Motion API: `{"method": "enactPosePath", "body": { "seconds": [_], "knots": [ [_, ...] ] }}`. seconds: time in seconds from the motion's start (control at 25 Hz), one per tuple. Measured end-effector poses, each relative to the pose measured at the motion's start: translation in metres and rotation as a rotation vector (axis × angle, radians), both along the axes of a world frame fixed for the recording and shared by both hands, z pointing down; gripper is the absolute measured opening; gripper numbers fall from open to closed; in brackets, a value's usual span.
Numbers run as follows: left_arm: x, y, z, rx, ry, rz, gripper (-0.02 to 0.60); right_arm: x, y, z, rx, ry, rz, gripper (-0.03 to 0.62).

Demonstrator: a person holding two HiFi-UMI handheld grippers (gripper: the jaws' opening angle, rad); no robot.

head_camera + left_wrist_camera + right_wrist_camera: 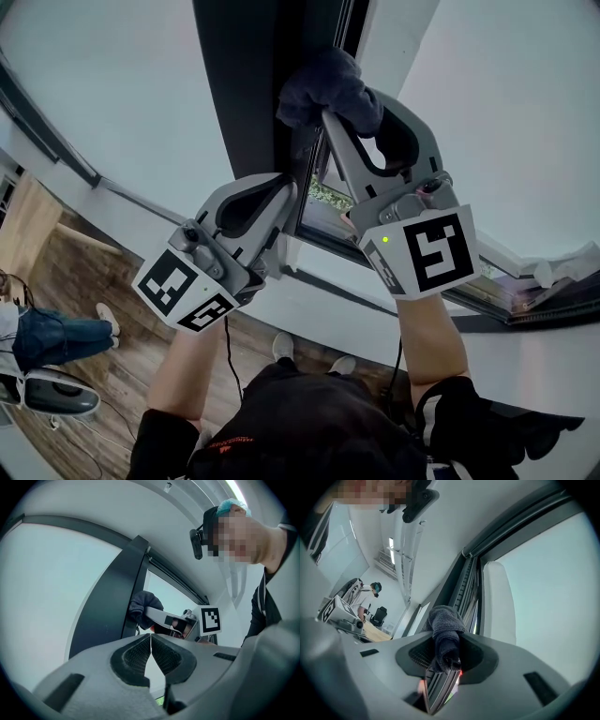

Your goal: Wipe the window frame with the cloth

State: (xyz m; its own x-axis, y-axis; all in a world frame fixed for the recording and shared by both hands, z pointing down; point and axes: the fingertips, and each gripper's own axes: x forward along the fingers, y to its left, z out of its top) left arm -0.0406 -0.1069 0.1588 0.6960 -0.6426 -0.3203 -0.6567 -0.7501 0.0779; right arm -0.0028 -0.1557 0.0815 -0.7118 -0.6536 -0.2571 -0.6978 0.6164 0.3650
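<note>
Cloth (328,84) clamped in right claw (446,660), seemingly pressed against dark window frame (239,94); left claw (150,639) closed, empty.

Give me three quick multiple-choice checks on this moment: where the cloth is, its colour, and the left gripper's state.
1. Where is the cloth?
A. On the floor
B. In the right gripper, up against the dark window frame
C. Draped over the sill

2. What colour is the cloth?
A. White
B. Dark grey-blue
C. Yellow

3. What state is the left gripper in?
A. Shut, holding nothing
B. Wide open
C. Shut on a bottle

Answers:
1 B: the right gripper view shows the cloth pinched between its jaws.
2 B: it looks dark grey-blue in all three views.
3 A: the left gripper view shows its jaws meeting with nothing between them.
</note>
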Motion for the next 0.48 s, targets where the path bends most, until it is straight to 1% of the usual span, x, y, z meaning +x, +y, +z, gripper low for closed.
{"method": "enactPosePath", "body": {
  "seconds": [0.16, 0.28, 0.48],
  "knots": [
    [0.0, -0.006, 0.011, -0.04, 0.0, 0.0, 0.021, -0.001, -0.008, 0.023, -0.057, 0.002, -0.007, 0.124],
    [-0.002, -0.002, 0.019, -0.05, -0.004, -0.004, 0.021, -0.005, -0.003, 0.038, -0.076, 0.003, -0.016, 0.124],
    [-0.002, -0.006, 0.035, -0.087, -0.005, -0.007, 0.021, -0.009, -0.007, 0.06, -0.108, 0.008, -0.024, 0.124]
  ]
}}
